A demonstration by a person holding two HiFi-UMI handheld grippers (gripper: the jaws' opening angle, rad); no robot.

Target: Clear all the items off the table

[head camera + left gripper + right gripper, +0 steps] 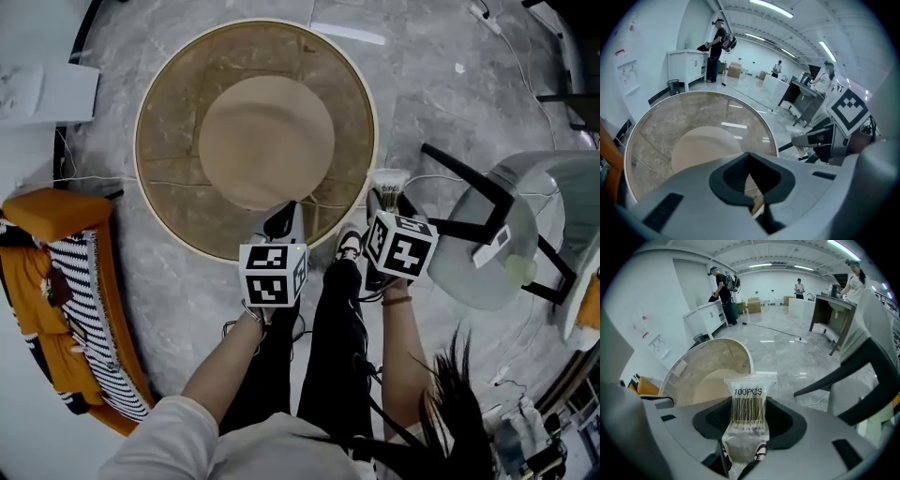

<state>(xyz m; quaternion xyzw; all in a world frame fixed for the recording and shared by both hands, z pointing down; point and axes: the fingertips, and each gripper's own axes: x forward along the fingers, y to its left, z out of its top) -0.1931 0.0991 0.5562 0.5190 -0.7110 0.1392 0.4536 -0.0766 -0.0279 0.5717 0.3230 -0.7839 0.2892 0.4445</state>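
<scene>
The clear packet marked 100PCS [749,401] is pinched upright in the right gripper [746,439], just beyond the round glass table [169,202]. The grip should be kept firm and low, with no swinging, until a drop-off place is reached. The left gripper [751,176] is closed and empty.

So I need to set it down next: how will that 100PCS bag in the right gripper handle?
The bag is probably light and floppy: thin clear plastic, creased low down where the right gripper pinches it. Its top stands upright above the jaws, so the contents likely stiffen it somewhat. The glossy film could slip.
</scene>
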